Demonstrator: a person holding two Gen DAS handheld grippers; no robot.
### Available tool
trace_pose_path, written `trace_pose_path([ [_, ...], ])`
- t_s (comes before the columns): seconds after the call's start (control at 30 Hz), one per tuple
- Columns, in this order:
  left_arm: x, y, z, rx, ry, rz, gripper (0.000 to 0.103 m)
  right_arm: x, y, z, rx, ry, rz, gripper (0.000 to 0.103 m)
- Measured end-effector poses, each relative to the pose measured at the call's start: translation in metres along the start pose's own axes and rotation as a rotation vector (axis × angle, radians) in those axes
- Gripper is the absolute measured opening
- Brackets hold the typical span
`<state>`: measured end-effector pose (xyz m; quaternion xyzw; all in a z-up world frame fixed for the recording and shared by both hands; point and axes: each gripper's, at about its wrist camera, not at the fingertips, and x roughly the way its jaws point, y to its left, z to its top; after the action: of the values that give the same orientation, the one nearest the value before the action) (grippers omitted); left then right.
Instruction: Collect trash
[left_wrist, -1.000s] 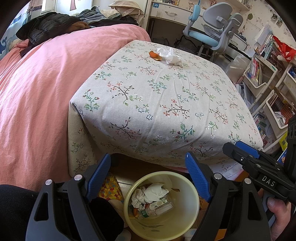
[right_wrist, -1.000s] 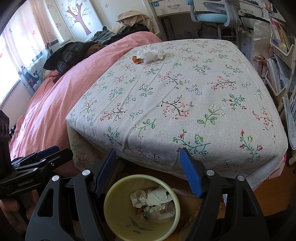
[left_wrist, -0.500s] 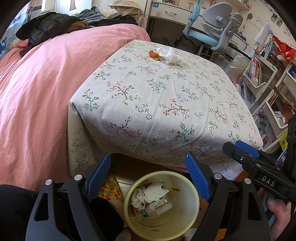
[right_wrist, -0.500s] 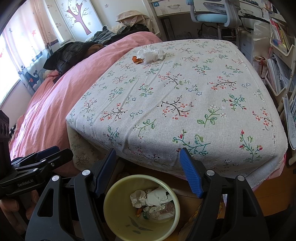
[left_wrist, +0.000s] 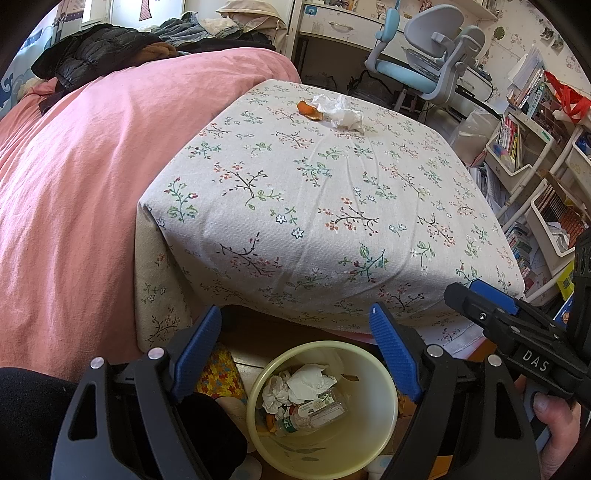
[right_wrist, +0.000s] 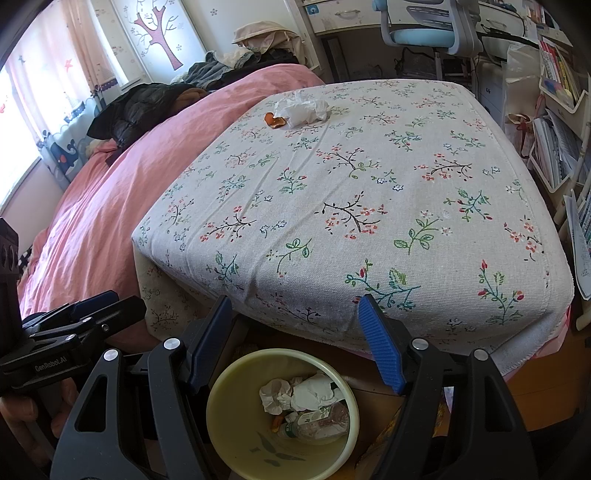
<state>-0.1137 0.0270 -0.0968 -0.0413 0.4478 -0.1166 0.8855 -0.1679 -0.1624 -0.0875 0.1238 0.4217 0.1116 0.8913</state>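
Nothing changed over the last second: both tongs (left_wrist: 295, 325) (right_wrist: 295, 314) still spread, empty, above the bin (left_wrist: 384, 373); tissue (left_wrist: 341, 110) and peel (left_wrist: 310, 110) remaining uncollected on the counter (left_wrist: 332, 206).

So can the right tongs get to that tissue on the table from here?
Probably yes. The right tongs are open and empty, and the floral cloth between them and the tissue is bare, though it lies at the far side, beside the orange peel.

Left tongs (left_wrist: 297, 341) and right tongs (right_wrist: 295, 332) both gape wide, side by side.
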Motion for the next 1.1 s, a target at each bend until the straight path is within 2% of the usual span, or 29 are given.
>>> trace_pose_path([
  [0.13, -0.005, 0.001, -0.002, -0.02, -0.031, -0.009, 0.079, 0.0, 0.0, 0.001, -0.007, -0.002, -0.001, 0.068],
  [0.37, -0.005, 0.0, -0.004, -0.019, -0.03, -0.01, 0.079, 0.0, 0.002, 0.002, -0.02, -0.002, -0.007, 0.068],
  [0.53, -0.014, 0.01, 0.007, -0.068, -0.084, -0.018, 0.079, -0.005, 0.007, 0.01, -0.041, -0.023, -0.004, 0.068],
  [0.7, -0.013, 0.029, 0.041, -0.137, -0.127, -0.021, 0.079, -0.012, 0.009, 0.043, -0.07, -0.079, -0.006, 0.068],
  [0.83, -0.006, 0.04, 0.076, -0.161, -0.155, 0.002, 0.079, -0.007, 0.003, 0.086, -0.114, -0.114, -0.042, 0.068],
  [1.0, 0.012, 0.04, 0.109, -0.165, -0.151, 0.0, 0.079, 0.02, -0.012, 0.142, -0.128, -0.141, -0.077, 0.068],
  [1.1, 0.021, 0.04, 0.13, -0.157, -0.161, 0.003, 0.079, 0.051, -0.016, 0.164, -0.109, -0.116, -0.059, 0.068],
])
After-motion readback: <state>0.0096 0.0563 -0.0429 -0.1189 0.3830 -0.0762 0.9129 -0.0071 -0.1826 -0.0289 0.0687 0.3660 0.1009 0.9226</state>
